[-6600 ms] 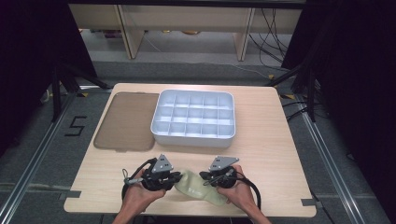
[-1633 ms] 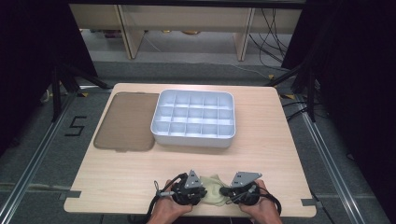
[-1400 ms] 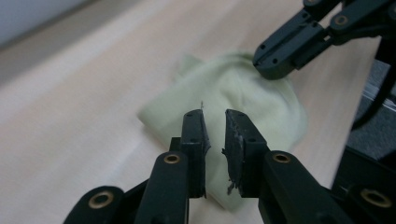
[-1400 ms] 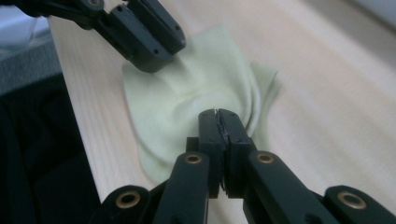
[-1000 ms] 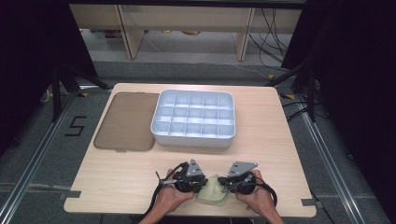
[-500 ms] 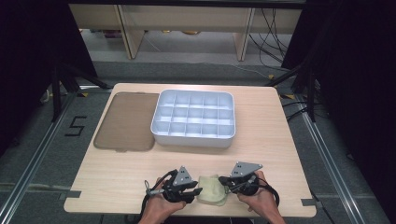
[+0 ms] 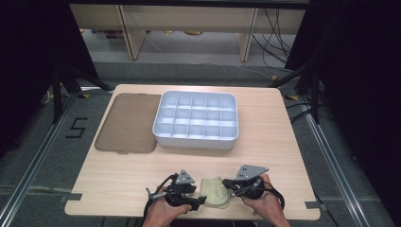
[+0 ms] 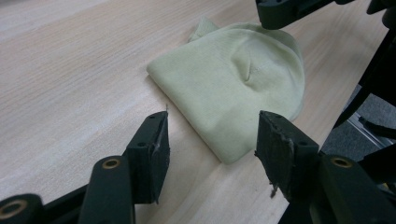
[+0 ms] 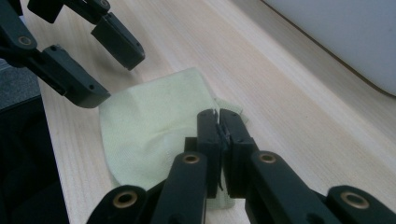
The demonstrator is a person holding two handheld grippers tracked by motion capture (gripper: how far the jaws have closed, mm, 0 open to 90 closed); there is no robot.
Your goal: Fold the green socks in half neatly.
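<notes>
One cloth [image 7: 215,191], one tray [image 7: 195,119] (one lid [image 7: 126,123])

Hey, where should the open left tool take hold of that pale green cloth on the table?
Probably the folded corner of the pale green cloth nearest the left tool, coming in low from the table's front edge. That corner lies flat and free between its open jaws; the right tool is shut at the opposite edge.

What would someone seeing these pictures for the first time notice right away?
Probably the pale green folded cloth at the table's near edge, flanked by two hand-held grippers. The left gripper has its jaws wide open just short of the cloth's corner, while the right gripper has its jaws pressed together over the cloth's opposite edge. Farther back, a white compartment tray sits mid-table with a flat brown lid lying beside it on its left.
</notes>
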